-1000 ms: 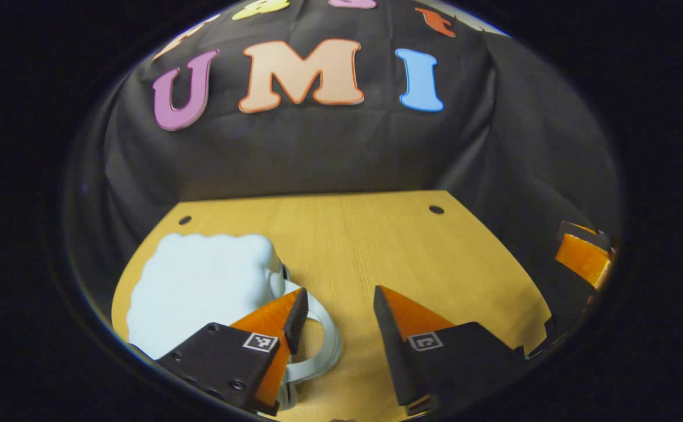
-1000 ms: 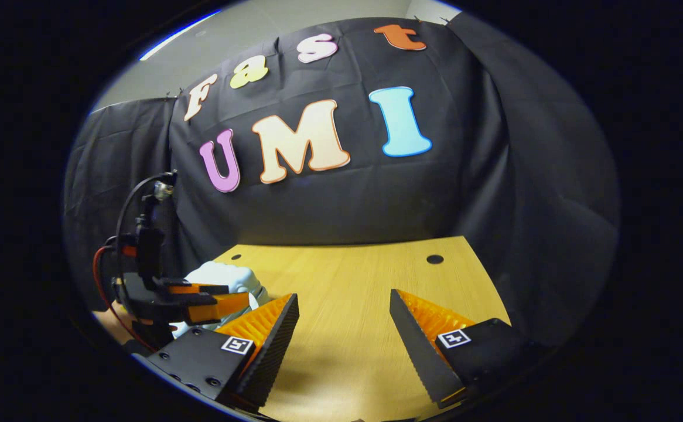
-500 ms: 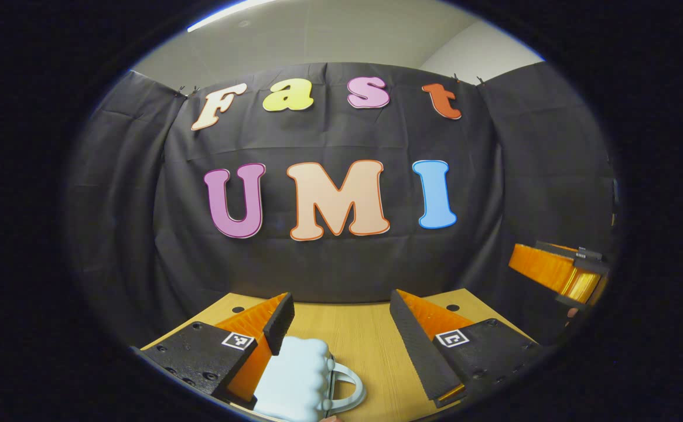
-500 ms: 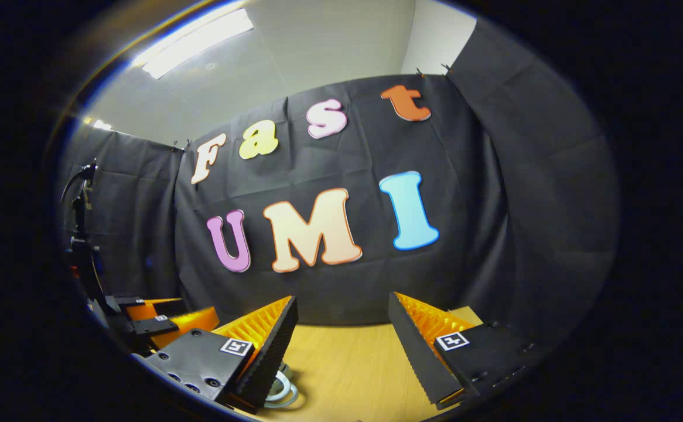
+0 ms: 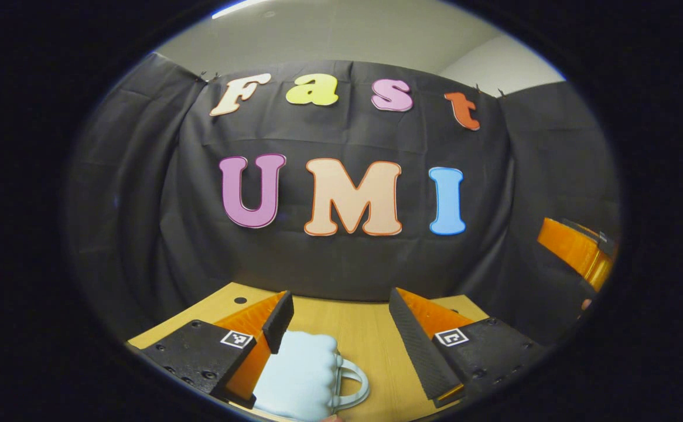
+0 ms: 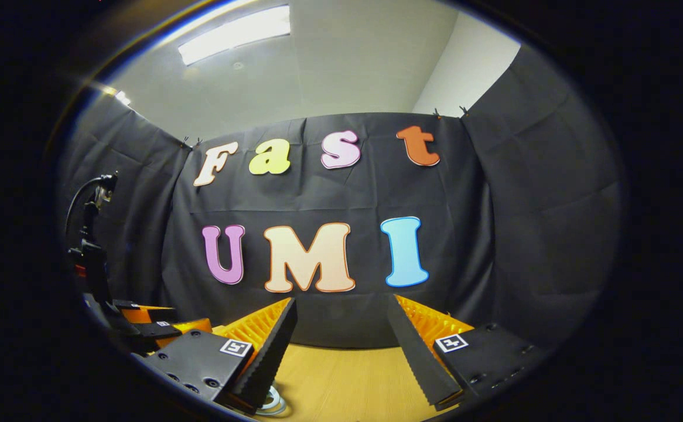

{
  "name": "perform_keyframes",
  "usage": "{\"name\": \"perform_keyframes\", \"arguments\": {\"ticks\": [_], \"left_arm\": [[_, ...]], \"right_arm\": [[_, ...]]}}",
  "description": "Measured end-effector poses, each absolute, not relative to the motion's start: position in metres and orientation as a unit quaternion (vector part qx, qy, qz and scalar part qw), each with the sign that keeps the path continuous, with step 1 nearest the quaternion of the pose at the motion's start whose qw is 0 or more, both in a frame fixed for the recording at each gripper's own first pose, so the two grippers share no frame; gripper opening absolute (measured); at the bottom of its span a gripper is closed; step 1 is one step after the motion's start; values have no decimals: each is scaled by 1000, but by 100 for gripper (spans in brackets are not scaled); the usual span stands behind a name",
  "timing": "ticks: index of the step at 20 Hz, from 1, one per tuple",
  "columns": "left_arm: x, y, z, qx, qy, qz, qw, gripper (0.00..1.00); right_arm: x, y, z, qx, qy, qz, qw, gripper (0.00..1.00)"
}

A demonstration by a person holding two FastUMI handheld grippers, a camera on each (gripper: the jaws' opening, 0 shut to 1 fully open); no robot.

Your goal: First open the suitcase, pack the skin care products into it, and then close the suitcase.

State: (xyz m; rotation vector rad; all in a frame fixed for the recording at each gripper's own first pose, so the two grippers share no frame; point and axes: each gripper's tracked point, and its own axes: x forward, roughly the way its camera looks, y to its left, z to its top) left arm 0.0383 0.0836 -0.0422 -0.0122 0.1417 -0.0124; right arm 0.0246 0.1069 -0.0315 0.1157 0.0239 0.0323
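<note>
While both cameras are tilting up toward the booth wall, the left hand-held gripper (image 5: 338,313) is hovering level over the desk (image 5: 365,328), jaws spread wide and gripping nothing. The pale blue suitcase (image 5: 300,375) is lying closed just beside its left finger; contact is unclear. The right hand-held gripper (image 6: 341,319) is gaping open too, empty, with the suitcase handle peeking below its left finger.

Both grippers (image 5: 338,316) (image 6: 341,328) tilted up; suitcase (image 5: 300,375) now low.
</note>
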Motion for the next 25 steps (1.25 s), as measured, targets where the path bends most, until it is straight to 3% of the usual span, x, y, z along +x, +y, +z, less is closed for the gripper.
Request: {"name": "perform_keyframes", "arguments": {"ticks": [2,12,25], "left_arm": [[34,93,-30,2,60,-13,998,93],[40,80,-18,49,40,-60,996,95],[48,100,-25,46,51,-44,997,95]], "right_arm": [[23,105,-25,56,11,6,998,97],[20,99,1,44,-10,-16,999,97],[30,116,9,37,-23,-5,999,97]]}}
